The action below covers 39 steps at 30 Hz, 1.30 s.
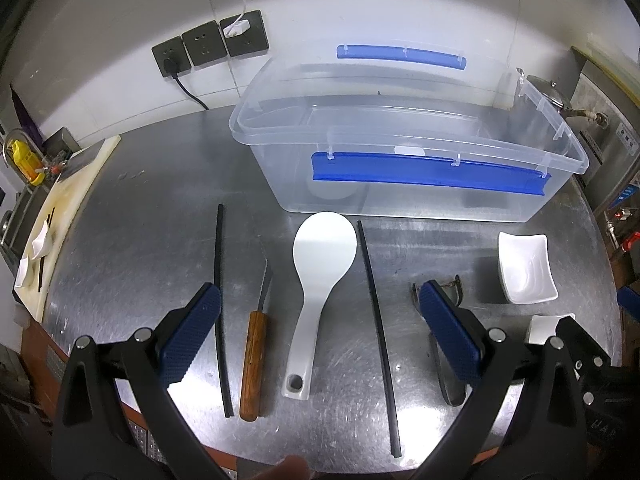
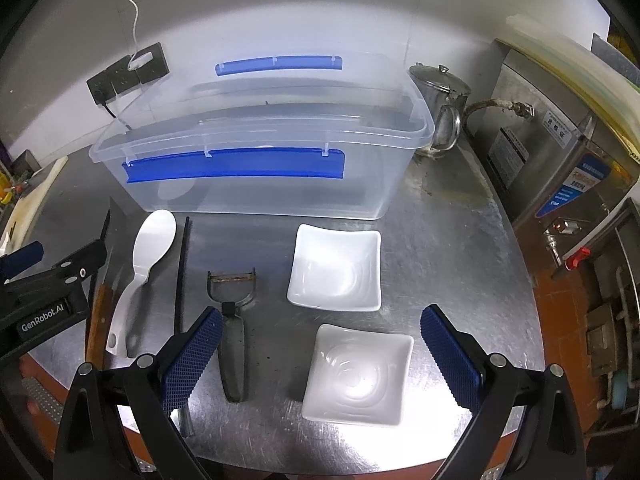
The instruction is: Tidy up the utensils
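Note:
A clear plastic box (image 1: 404, 196) with blue latches stands open at the back of the steel table; it also shows in the right wrist view (image 2: 260, 196). In front of it lie a white rice paddle (image 1: 316, 280), two black chopsticks (image 1: 219, 300) (image 1: 378, 316), a wooden-handled knife (image 1: 254, 356) and a black peeler (image 2: 232, 340). Two white square dishes (image 2: 336, 268) (image 2: 358, 376) sit to the right. My left gripper (image 1: 320, 332) is open above the paddle and knife. My right gripper (image 2: 320, 356) is open above the nearer dish.
A cutting board (image 1: 60, 216) with small dishes lies at the left edge. Wall sockets (image 1: 208, 42) with cables are behind. A metal kettle (image 2: 440, 108) and a steel appliance (image 2: 560, 152) stand at the right. The table's front edge is close below both grippers.

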Each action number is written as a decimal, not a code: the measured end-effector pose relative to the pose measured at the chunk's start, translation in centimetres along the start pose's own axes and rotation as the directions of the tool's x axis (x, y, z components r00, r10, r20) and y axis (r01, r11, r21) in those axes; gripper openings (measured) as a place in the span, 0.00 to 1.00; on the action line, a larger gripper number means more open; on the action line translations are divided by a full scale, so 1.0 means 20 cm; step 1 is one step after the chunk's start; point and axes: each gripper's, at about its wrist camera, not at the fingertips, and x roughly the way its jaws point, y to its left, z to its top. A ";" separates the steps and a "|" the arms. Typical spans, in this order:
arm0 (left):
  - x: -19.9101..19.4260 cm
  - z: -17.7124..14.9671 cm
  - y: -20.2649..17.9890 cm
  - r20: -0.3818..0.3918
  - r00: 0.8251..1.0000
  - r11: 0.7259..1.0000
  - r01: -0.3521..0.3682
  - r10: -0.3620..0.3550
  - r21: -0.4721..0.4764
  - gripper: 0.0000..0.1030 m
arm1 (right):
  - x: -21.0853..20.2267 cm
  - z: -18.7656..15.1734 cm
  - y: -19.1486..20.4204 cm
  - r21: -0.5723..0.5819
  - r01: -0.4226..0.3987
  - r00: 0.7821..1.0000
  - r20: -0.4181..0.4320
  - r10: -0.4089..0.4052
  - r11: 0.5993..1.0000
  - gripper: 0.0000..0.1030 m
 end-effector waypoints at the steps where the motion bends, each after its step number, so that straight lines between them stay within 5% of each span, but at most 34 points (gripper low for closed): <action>1: 0.00 0.00 0.00 -0.002 1.000 1.000 0.002 -0.002 0.001 0.93 | 0.00 0.00 0.00 0.000 0.003 1.000 -0.003 -0.003 1.000 0.95; 39: 0.03 0.00 -0.06 -0.035 0.999 0.999 0.026 -0.024 0.044 0.93 | 0.01 -0.04 -0.04 0.036 0.056 0.998 -0.030 -0.055 0.998 0.95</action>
